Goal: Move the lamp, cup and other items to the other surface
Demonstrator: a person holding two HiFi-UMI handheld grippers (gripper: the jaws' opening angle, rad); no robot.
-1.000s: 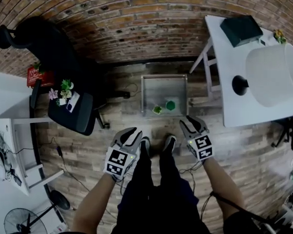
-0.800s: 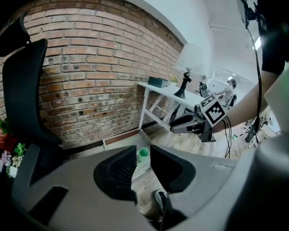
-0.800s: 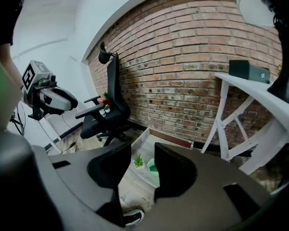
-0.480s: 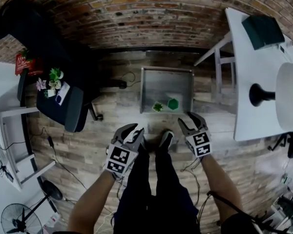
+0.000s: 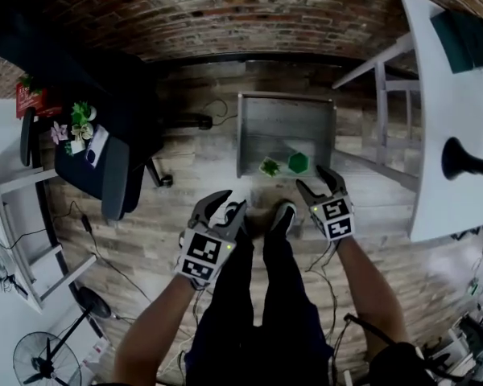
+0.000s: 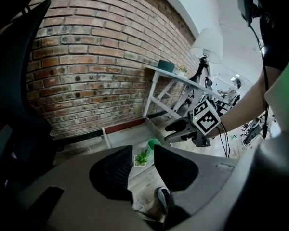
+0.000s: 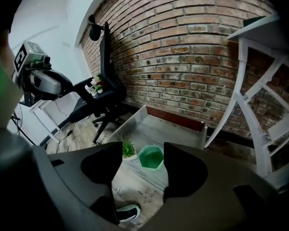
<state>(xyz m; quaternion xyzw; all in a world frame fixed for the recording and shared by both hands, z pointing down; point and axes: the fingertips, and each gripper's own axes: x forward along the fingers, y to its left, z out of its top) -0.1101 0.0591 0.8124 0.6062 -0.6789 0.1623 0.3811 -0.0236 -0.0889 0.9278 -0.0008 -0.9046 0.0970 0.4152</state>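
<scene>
A low grey tray [image 5: 286, 123] lies on the wooden floor by the brick wall. At its near edge stand a green hexagonal cup [image 5: 298, 162] and a small potted plant [image 5: 269, 167]. My right gripper [image 5: 320, 182] hovers just this side of the cup, open and empty; its jaws have just been opening. In the right gripper view the cup [image 7: 151, 157] and plant [image 7: 129, 149] show between the jaws, farther off. My left gripper [image 5: 223, 207] is lower left, open and empty, jaws also just opening, facing the plant [image 6: 142, 156]. The lamp [image 5: 467, 163] stands on the white table [image 5: 439, 95].
A black office chair [image 5: 105, 163] at left carries small potted plants [image 5: 79, 125] on its seat. A dark green box [image 5: 467, 39] lies on the white table. The person's shoes [image 5: 282, 215] stand between the grippers. A fan [image 5: 40, 364] and cables sit lower left.
Both grippers have come down and forward toward the near edge of the tray, and their jaws stand wider. The tray, cup and plant now appear larger and closer.
</scene>
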